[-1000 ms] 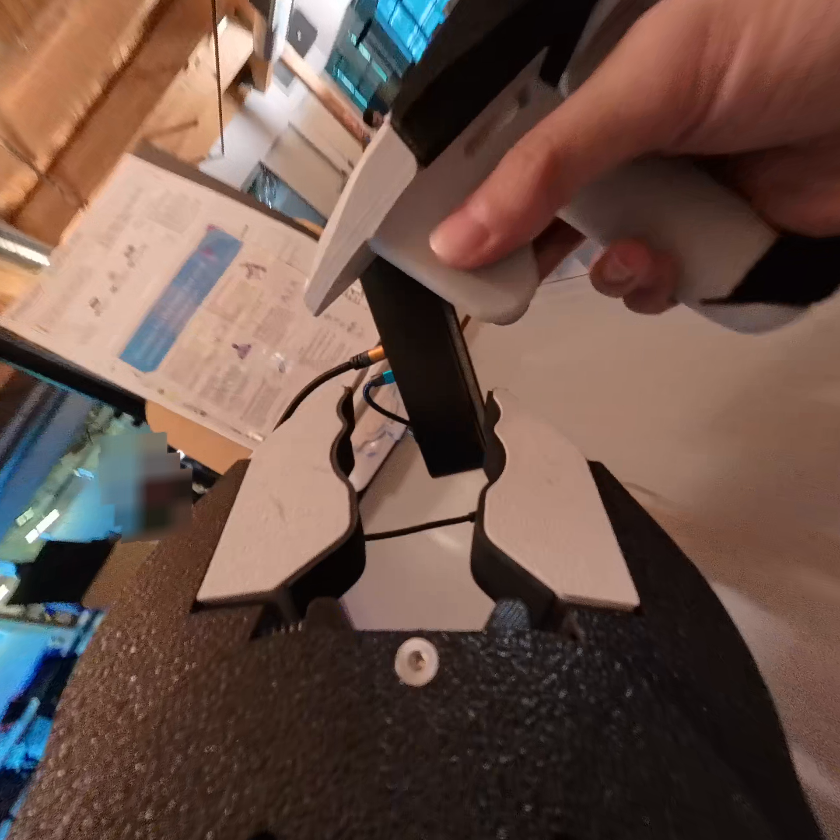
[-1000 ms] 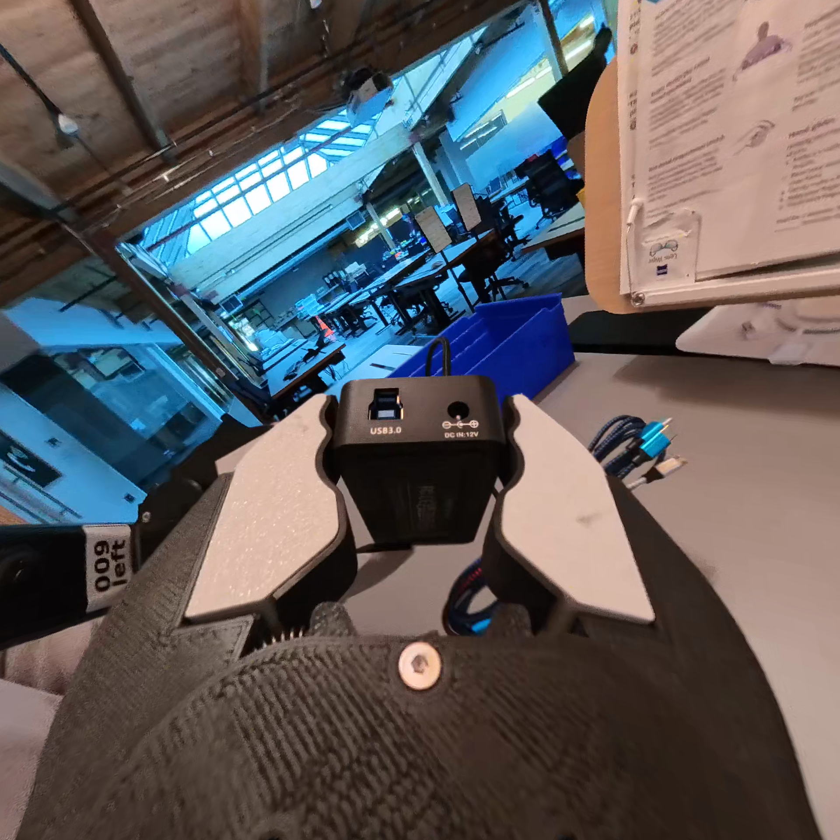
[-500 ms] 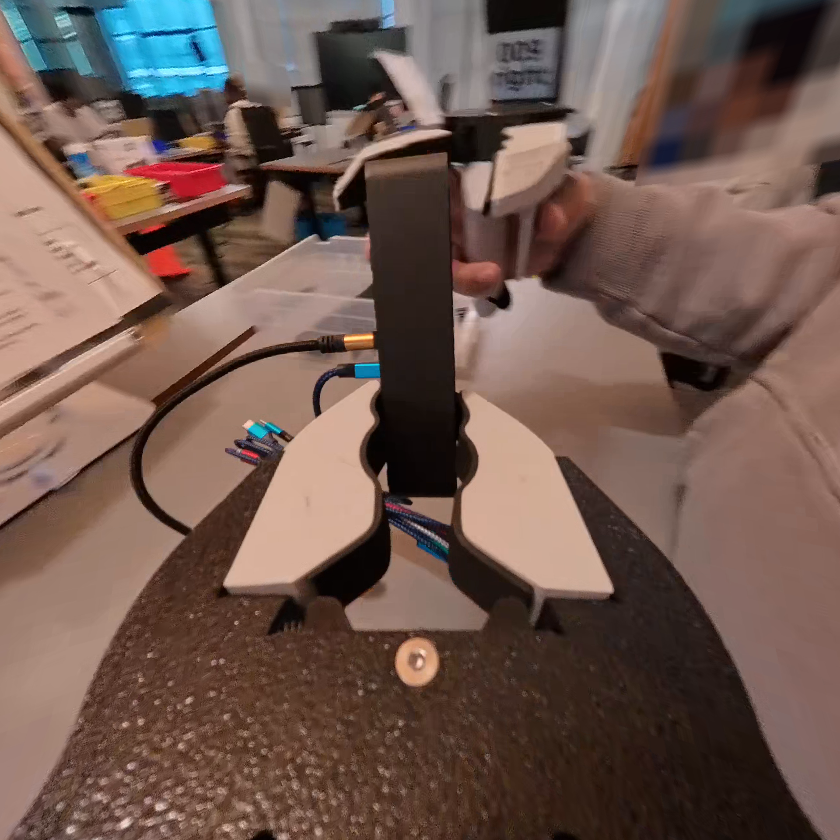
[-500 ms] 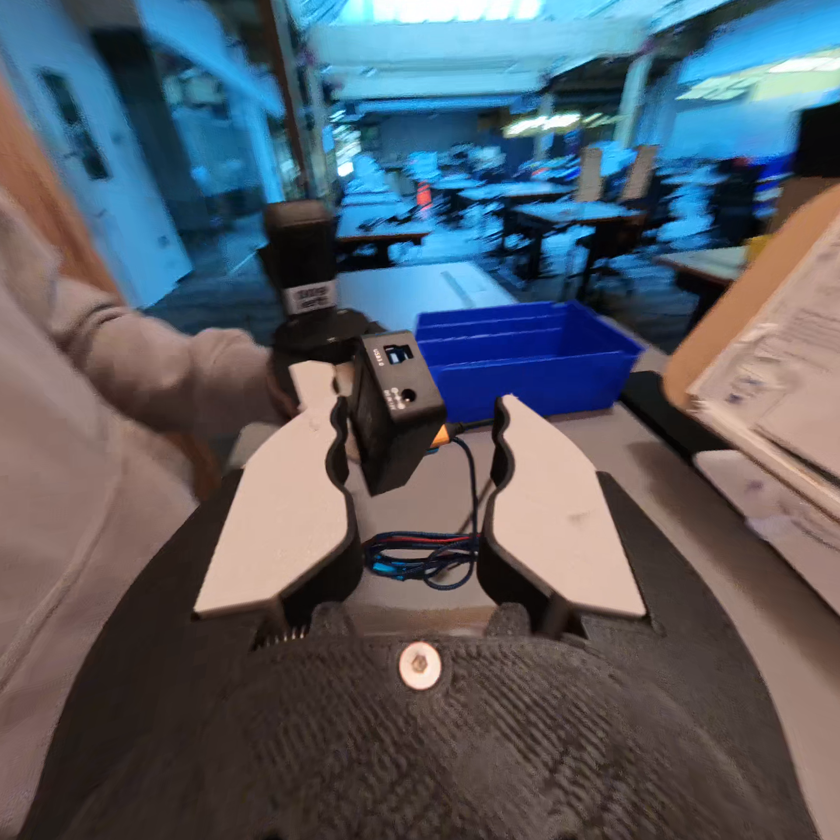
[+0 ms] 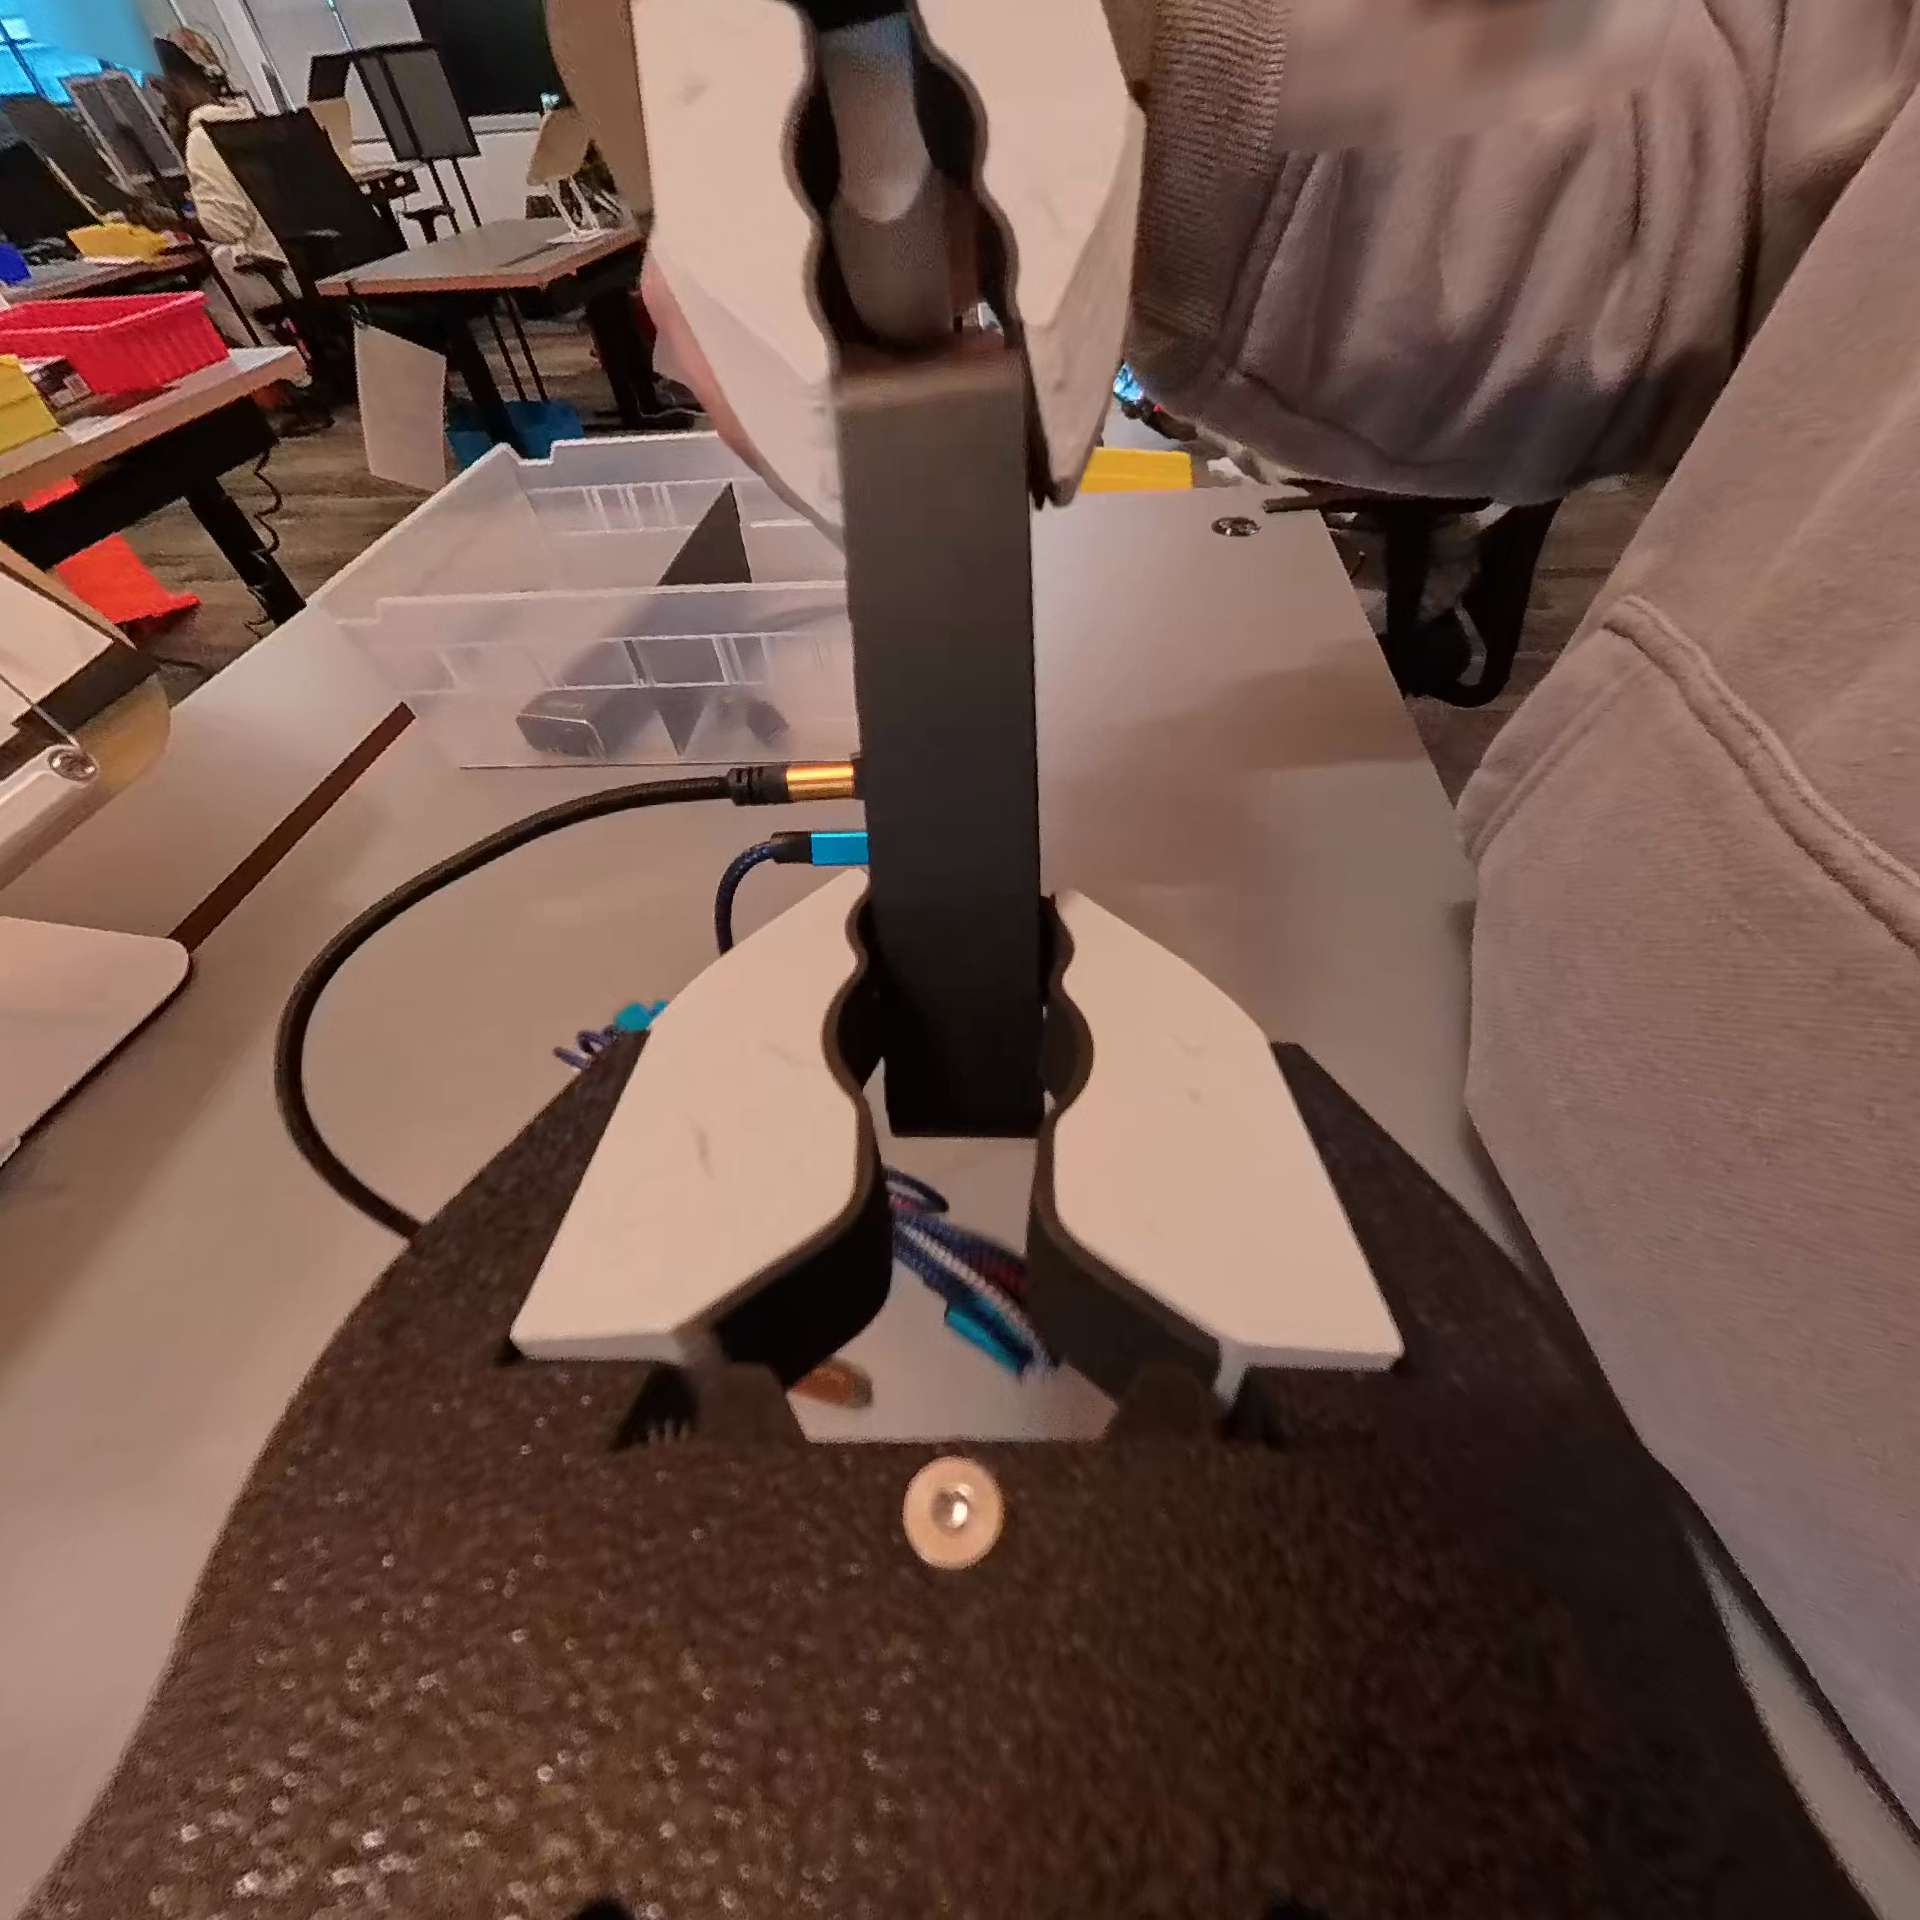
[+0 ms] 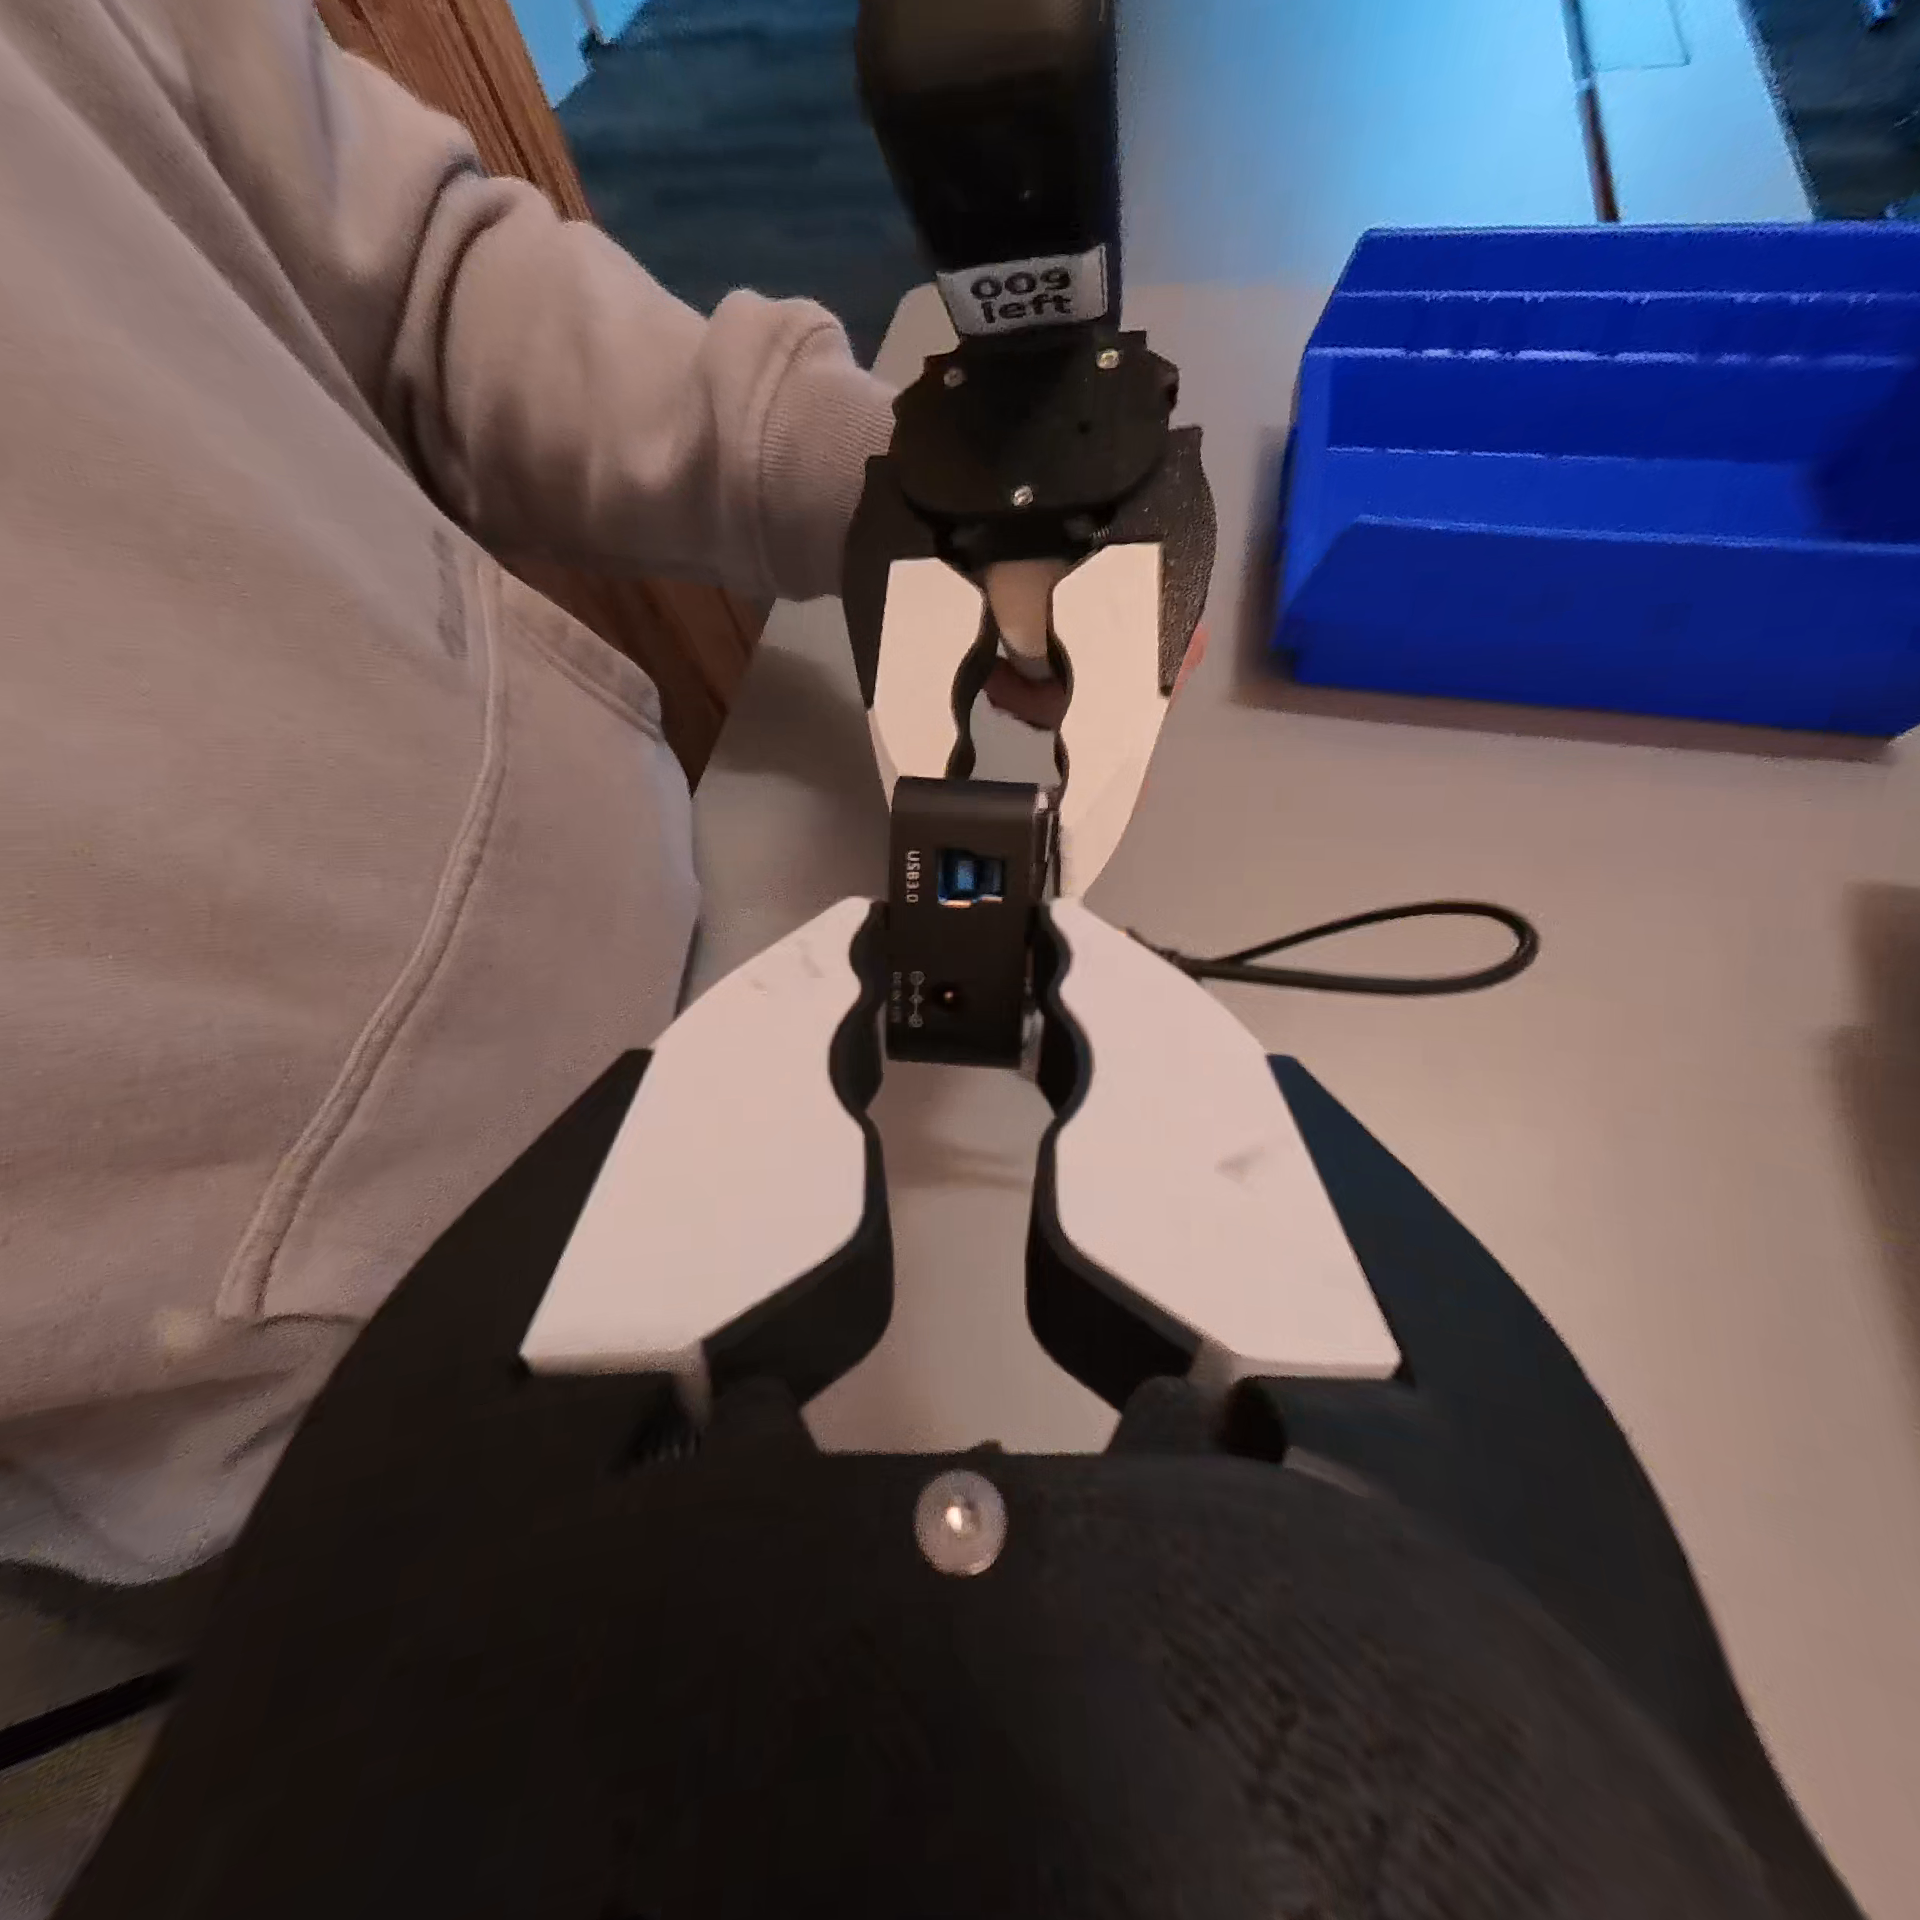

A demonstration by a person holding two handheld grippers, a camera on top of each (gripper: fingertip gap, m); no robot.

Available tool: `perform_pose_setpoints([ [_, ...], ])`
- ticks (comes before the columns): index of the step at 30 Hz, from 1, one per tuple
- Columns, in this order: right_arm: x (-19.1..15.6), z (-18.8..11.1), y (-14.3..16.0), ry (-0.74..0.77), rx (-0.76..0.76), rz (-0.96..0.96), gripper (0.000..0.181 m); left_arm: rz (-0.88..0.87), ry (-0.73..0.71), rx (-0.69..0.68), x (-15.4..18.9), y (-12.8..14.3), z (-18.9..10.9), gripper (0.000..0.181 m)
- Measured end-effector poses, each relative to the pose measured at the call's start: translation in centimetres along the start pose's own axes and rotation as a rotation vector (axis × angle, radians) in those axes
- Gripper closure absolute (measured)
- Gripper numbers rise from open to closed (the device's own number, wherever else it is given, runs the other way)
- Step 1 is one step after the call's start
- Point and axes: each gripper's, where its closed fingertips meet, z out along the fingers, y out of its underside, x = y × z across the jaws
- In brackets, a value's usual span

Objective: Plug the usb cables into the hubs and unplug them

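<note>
A long black USB hub (image 5: 935, 675) is held off the table by both ends. My left gripper (image 5: 956, 904) is shut on its near end. My right gripper (image 5: 925, 343) shows at the top, shut on the far end. A black cable with a gold plug (image 5: 790, 781) and a blue braided cable with a cyan plug (image 5: 831, 849) sit in the hub's left side. In the right wrist view my right gripper (image 6: 956, 920) clamps the hub's port end (image 6: 966, 831), and the left gripper (image 6: 1008, 769) holds the far end.
Loose braided cables (image 5: 966, 1278) lie on the grey table (image 5: 1195, 644) under the hub. A clear plastic organizer (image 5: 623, 644) stands behind. A blue bin (image 6: 1600, 499) is at the right, with a black cable loop (image 6: 1351, 945) near it. A person's beige sleeve (image 6: 312, 623) is close by.
The left gripper closed on the hub's end. The right gripper let go half a second ago and has now shut on the port end. Both views swung round.
</note>
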Motion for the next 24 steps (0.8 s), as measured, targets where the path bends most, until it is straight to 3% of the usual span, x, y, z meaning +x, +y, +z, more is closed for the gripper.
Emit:
perform_pose_setpoints([
  [4, 0.6, 0.3, -0.7, 0.021, 0.036, 0.044, 0.155, -0.015, -0.028, 0.027, -0.4, 0.0, -0.3, 0.155],
  [8, 1.4, 0.9, -0.7, 0.088, 0.035, 0.104, 0.155, -0.007, -0.107, -0.029, -1.6, 0.9, -0.2, 0.150],
  [13, 5.3, 0.0, -0.4, 0.286, 0.080, 0.395, 0.155, 0.127, -0.494, 0.005, -5.2, -1.1, -1.2, 0.122],
  [18, 6.9, -0.1, -0.7, 0.393, 0.098, 0.547, 0.155, 0.166, -0.717, -0.235, -6.8, 0.5, 0.5, 0.102],
  [24, 7.4, 1.4, -0.6, 0.491, 0.043, 0.561, 0.155, 0.007, -0.809, -0.275, -8.6, 1.1, 0.4, 0.122],
])
